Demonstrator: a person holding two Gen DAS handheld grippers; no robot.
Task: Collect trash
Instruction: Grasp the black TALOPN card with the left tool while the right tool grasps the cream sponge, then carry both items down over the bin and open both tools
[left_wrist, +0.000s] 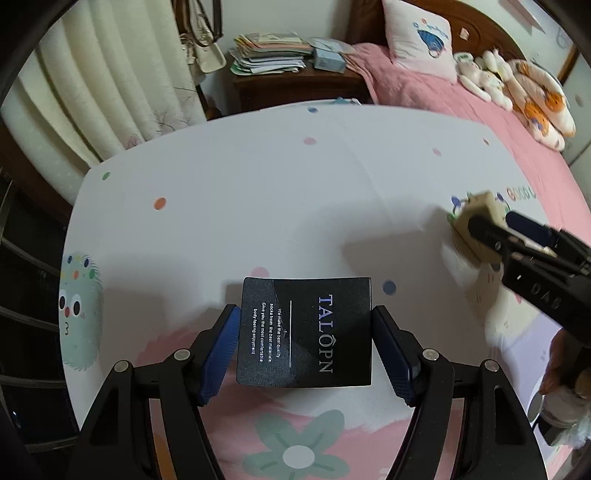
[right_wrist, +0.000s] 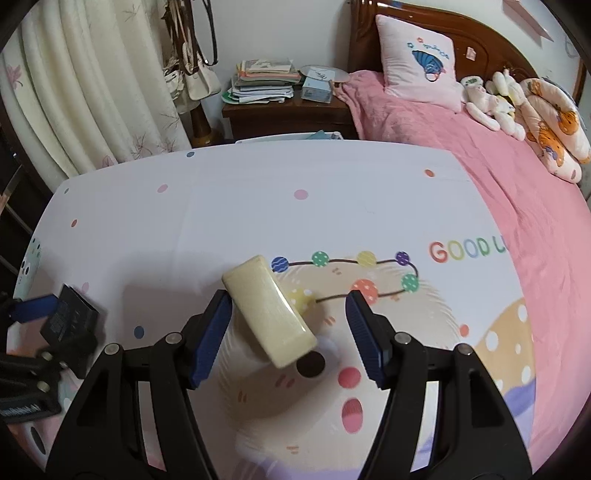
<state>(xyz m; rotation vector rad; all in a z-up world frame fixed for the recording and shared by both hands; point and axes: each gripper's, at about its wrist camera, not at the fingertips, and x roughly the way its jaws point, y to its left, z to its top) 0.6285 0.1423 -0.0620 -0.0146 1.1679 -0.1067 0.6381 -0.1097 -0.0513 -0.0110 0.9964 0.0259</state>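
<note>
A black card packet marked TALOPN (left_wrist: 304, 332) is gripped between the blue pads of my left gripper (left_wrist: 306, 345), which is shut on its two side edges just above the white cartoon-print table (left_wrist: 258, 184). In the right wrist view the packet (right_wrist: 72, 317) and left gripper show at the far left. A cream-coloured box (right_wrist: 271, 310) lies tilted between the fingers of my right gripper (right_wrist: 290, 334). The jaws stand wide apart; only the left pad is near the box. In the left wrist view the box (left_wrist: 476, 225) shows blurred at the right gripper's tip.
A pink bed (right_wrist: 498, 184) with a pillow and soft toys borders the table on the right. A dark nightstand (right_wrist: 288, 114) stacked with papers stands behind the table. Cream curtains (right_wrist: 92, 92) hang at the back left. Dark railing (left_wrist: 22, 295) runs along the left.
</note>
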